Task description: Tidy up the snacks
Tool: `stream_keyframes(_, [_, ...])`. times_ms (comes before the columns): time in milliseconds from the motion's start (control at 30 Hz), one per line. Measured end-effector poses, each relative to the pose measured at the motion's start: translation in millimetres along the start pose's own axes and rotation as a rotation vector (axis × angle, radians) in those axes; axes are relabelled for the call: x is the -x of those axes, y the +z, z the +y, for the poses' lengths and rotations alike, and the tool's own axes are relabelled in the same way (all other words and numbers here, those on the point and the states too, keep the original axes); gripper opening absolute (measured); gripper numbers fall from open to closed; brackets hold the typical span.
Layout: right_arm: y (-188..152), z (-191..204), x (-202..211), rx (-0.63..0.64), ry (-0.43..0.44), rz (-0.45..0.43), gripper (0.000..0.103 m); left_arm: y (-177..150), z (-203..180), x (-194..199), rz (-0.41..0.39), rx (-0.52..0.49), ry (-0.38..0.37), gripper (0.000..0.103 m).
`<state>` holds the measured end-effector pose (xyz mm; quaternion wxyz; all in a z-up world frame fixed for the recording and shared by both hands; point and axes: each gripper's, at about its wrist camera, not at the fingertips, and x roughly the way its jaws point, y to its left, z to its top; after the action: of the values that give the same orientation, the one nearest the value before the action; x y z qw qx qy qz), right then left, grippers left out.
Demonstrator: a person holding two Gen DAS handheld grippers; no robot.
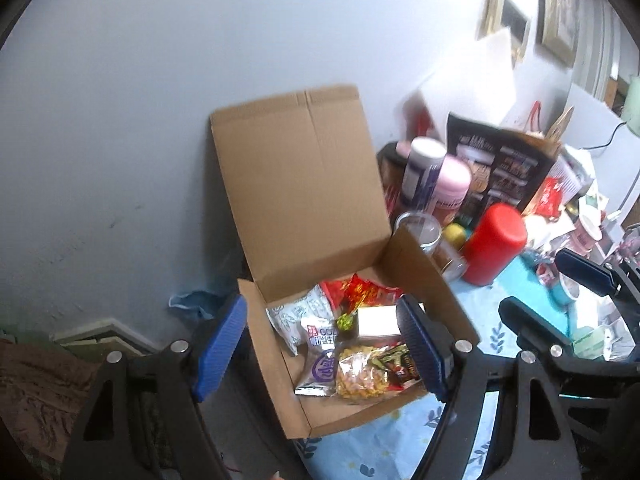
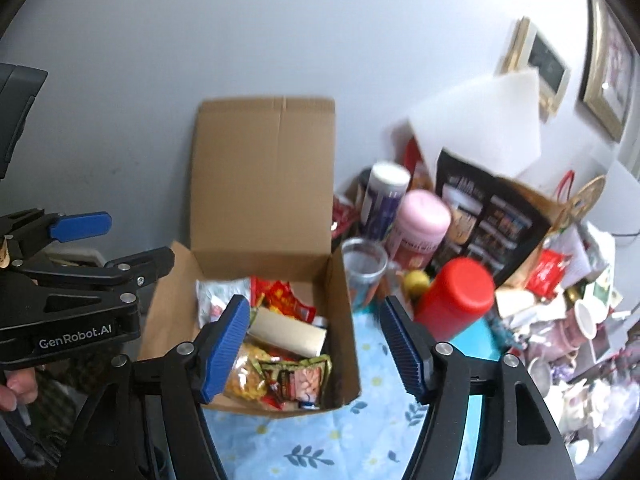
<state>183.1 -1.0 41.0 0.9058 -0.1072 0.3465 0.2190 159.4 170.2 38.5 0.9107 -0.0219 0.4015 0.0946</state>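
An open cardboard box [image 1: 436, 300] stands on the blue flowered tablecloth, its lid up against the wall. It holds several snack packets: a yellow puffed-snack bag [image 1: 362, 376], a white packet [image 1: 302, 316], red packets [image 1: 368, 290] and a small white box [image 1: 378, 322]. My left gripper [image 1: 324, 348] is open and empty, its jaws hovering on either side of the box. My right gripper [image 2: 316, 348] is open and empty over the box's right half [image 2: 340, 320]; the yellow bag [image 2: 248, 372] and a nut packet [image 2: 304, 376] lie below it.
A red-capped canister [image 1: 494, 242], a pink tub [image 1: 454, 184], a white bottle [image 1: 424, 168], a clear glass [image 1: 420, 230] and a black paper bag [image 1: 508, 168] crowd the table right of the box. More clutter fills the far right [image 2: 580, 320]. The wall stands behind.
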Motion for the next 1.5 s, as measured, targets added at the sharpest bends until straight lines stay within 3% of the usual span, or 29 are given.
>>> stream_keyframes(167, [4,-2,41,-0.008,-0.021,-0.067,0.088,1,3,40,-0.066,0.018,-0.003,0.077])
stream_keyframes(333, [3,-3,80,-0.020,-0.024,-0.129,0.096,-1,6,81,-0.121,0.045,0.005,0.096])
stream_keyframes(633, [-10,-5,131,-0.060,-0.012,-0.157,0.096,-18,2,142,-0.190,0.027,0.026,0.097])
stream_keyframes(800, [-25,-6,149,-0.088,-0.007,-0.144,0.096,-35,-5,160,-0.178,0.019,0.014,0.097])
stream_keyframes(1100, [-62,-2,167,-0.102,-0.047,-0.107,0.096,-71,-17,176,-0.164,0.032,-0.003,0.097])
stream_keyframes(1500, [-91,-1,175,-0.117,0.003,-0.078,0.096,-102,-24,189,-0.133,0.053,0.000,0.097])
